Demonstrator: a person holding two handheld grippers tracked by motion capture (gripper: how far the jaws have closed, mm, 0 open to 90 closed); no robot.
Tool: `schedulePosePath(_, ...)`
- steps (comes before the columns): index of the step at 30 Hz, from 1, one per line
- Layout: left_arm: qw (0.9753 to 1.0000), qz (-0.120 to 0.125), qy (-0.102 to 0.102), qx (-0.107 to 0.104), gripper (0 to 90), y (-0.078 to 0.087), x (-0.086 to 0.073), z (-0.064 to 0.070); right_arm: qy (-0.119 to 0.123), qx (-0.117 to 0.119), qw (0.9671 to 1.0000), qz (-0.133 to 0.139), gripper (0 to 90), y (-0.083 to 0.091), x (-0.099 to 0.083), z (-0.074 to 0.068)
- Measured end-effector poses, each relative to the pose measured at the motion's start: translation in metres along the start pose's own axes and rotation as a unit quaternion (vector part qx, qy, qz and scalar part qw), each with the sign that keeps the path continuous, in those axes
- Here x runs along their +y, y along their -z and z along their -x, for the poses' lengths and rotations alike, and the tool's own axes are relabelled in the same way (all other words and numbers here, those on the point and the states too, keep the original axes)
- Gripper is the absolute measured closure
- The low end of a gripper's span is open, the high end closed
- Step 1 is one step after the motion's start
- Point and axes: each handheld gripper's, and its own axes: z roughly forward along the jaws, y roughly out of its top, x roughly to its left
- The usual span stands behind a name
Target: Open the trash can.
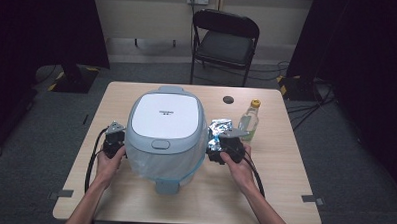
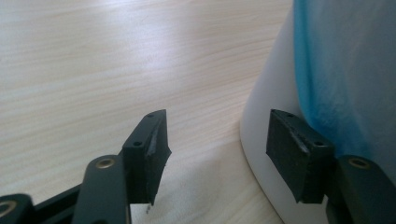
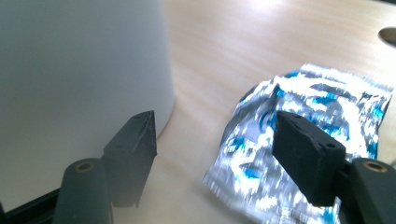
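– What colours do you have in front of you?
– My bin point(image 1: 165, 133) is white with a pale blue liner point(image 2: 345, 70). The pouch point(image 3: 303, 135) is silver with blue print. My table point(image 1: 280, 160) is light wood grain.
– And the bottle point(image 1: 249, 121)?
– Clear, yellow cap.

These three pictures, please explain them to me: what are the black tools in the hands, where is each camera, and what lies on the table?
A person holds a hand-held two-jaw gripper in each hand: the left gripper and the right gripper. One camera looks down from above; two ride on the grippers and look along their black jaws. On the wooden table stand a white bin with a blue bag liner, a crumpled foil wrapper and a small bottle. Both grippers are open beside the bin and hold nothing.
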Motion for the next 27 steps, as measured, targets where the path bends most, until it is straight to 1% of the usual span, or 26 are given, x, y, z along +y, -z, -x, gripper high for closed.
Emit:
schedulePosePath(1,1.0,0.0,-0.005,-0.002,40.1,0.001,0.001,0.0,-0.006,0.002,1.0,0.007,30.0,-0.002,0.003,0.002)
schedulePosePath(2,1.0,0.003,-0.003,-0.003,41.0,0.001,0.001,0.0,-0.015,0.008,0.9997,0.017,29.8,-0.004,0.006,0.002)
schedulePosePath(4,0.9999,0.004,0.006,-0.012,43.4,0.002,0.0,0.001,-0.011,0.02,0.9995,0.022,28.7,-0.005,0.01,-0.001)
schedulePosePath(5,0.9998,0.005,0.005,-0.019,45.0,0.003,-0.001,0.001,-0.011,0.027,0.9992,0.027,29.0,-0.006,0.011,-0.003)
schedulePosePath(6,0.9997,0.006,0.006,-0.022,48.2,0.004,-0.002,0.002,-0.011,0.036,0.9989,0.026,34.6,-0.008,0.012,-0.005)
schedulePosePath(7,0.9998,0.005,0.005,-0.02,49.7,0.005,-0.002,0.003,-0.011,0.033,0.9991,0.026,37.8,-0.008,0.013,-0.007)
schedulePosePath(8,0.9998,0.005,0.003,-0.021,51.7,0.005,-0.002,0.004,-0.011,0.036,0.999,0.025,41.1,-0.008,0.014,-0.008)
schedulePosePath(9,0.9997,0.006,0.003,-0.023,53.7,0.006,-0.002,0.005,-0.011,0.044,0.9987,0.024,44.3,-0.008,0.014,-0.007)
schedulePosePath(11,0.9997,0.003,-0.003,-0.023,58.3,0.007,-0.002,0.008,-0.011,0.051,0.9984,0.023,47.8,-0.008,0.014,-0.007)
schedulePosePath(12,0.9997,0.005,-0.001,-0.026,61.9,0.008,-0.002,0.009,-0.012,0.058,0.998,0.023,52.8,-0.007,0.014,-0.008)
schedulePosePath(13,0.9997,0.007,-0.004,-0.022,63.9,0.009,-0.003,0.011,-0.01,0.062,0.9978,0.023,54.2,-0.007,0.014,-0.008)
schedulePosePath(14,0.9997,0.011,-0.003,-0.022,64.3,0.01,-0.005,0.012,-0.008,0.062,0.9977,0.024,54.8,-0.006,0.014,-0.009)
schedulePosePath(15,0.9994,0.012,0.01,-0.03,65.6,0.011,-0.007,0.011,-0.01,0.068,0.9974,0.024,58.4,-0.006,0.013,-0.01)
schedulePosePath(16,0.9993,0.013,0.013,-0.032,66.2,0.013,-0.009,0.012,-0.01,0.074,0.9969,0.024,60.9,-0.005,0.012,-0.011)
schedulePosePath(17,0.9994,0.011,0.011,-0.029,66.3,0.015,-0.01,0.013,-0.007,0.073,0.9969,0.026,61.9,-0.004,0.011,-0.014)
schedulePosePath(20,0.9996,-0.003,-0.006,-0.028,66.2,0.022,-0.01,0.014,-0.007,0.076,0.9968,0.026,60.2,-0.001,0.009,-0.018)
schedulePosePath(22,0.9996,0.001,-0.003,-0.029,66.2,0.027,-0.014,0.015,-0.009,0.082,0.9962,0.027,60.0,-0.001,0.008,-0.019)
schedulePosePath(24,0.9993,0.004,0.003,-0.037,66.0,0.03,-0.018,0.014,-0.012,0.087,0.9957,0.029,60.3,-0.002,0.007,-0.021)
schedulePosePath(25,0.9993,0.004,0.004,-0.037,64.8,0.032,-0.019,0.014,-0.011,0.089,0.9956,0.029,59.9,-0.002,0.007,-0.022)
schedulePosePath(27,0.9996,0.001,-0.001,-0.028,60.5,0.033,-0.019,0.013,-0.008,0.083,0.9961,0.028,54.9,-0.002,0.007,-0.024)
